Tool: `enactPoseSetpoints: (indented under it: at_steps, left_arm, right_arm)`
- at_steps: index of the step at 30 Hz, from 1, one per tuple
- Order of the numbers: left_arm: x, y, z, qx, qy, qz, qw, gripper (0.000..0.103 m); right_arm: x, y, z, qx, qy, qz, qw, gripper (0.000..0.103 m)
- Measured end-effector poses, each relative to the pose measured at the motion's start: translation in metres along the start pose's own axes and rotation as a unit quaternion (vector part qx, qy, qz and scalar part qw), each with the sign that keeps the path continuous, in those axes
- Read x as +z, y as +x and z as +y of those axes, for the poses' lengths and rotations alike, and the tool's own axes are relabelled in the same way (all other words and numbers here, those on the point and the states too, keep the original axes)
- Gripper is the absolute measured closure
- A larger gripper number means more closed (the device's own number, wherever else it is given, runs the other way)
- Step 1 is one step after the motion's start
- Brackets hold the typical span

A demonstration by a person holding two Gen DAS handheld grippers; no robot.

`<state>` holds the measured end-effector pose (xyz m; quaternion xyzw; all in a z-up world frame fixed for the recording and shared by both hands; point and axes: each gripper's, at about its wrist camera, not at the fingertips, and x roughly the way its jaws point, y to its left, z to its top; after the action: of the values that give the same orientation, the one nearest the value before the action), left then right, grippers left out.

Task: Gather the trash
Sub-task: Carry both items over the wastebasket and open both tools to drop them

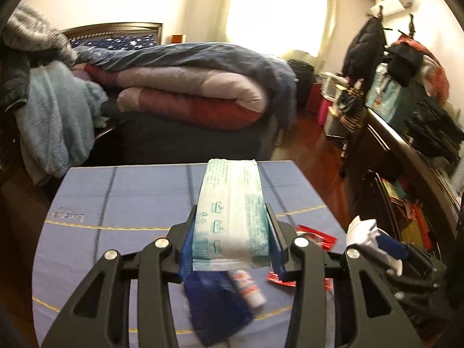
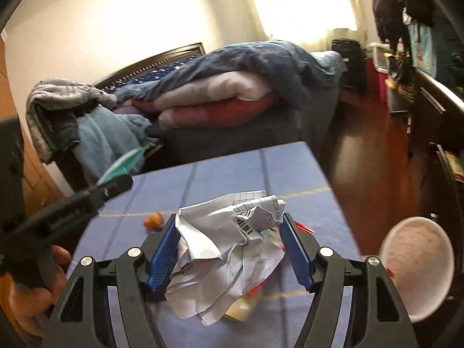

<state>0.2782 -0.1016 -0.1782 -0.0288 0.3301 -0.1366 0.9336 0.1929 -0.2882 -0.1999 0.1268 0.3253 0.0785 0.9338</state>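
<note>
My left gripper (image 1: 232,214) is shut on a teal and white plastic packet (image 1: 232,214) and holds it above the blue table (image 1: 116,197). Below it lie a dark blue wrapper (image 1: 217,304), a small white tube (image 1: 249,287) and a red wrapper (image 1: 316,237). My right gripper (image 2: 229,217) is shut on a crumpled white paper (image 2: 226,255) with a barcode, above the table (image 2: 232,174). The left gripper (image 2: 72,206) with its teal packet (image 2: 124,162) shows at the left of the right wrist view. The right gripper with its paper (image 1: 362,232) shows at the right of the left wrist view.
A small orange scrap (image 2: 153,220) lies on the table. A white bowl (image 2: 417,264) is at the right edge. Red and yellow wrappers (image 2: 246,304) lie under the paper. A bed with folded quilts (image 1: 188,92) stands behind, a cluttered dark dresser (image 1: 406,145) to the right.
</note>
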Motion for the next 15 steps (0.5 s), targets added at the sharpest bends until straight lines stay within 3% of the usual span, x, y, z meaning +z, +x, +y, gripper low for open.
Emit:
enactPoseSetpoints:
  at_steps: [6, 15]
  left_arm:
    - [-0.004, 0.0, -0.044, -0.027, 0.034, 0.002, 0.9991, 0.061]
    - [-0.011, 0.001, -0.102, -0.06, 0.073, 0.006, 0.9955, 0.061]
  right_arm:
    - [-0.016, -0.023, -0.031, -0.048, 0.007, -0.006, 0.999, 0.033]
    - [-0.03, -0.047, -0.07, -0.081, 0.033, -0.01, 0.996, 0.033]
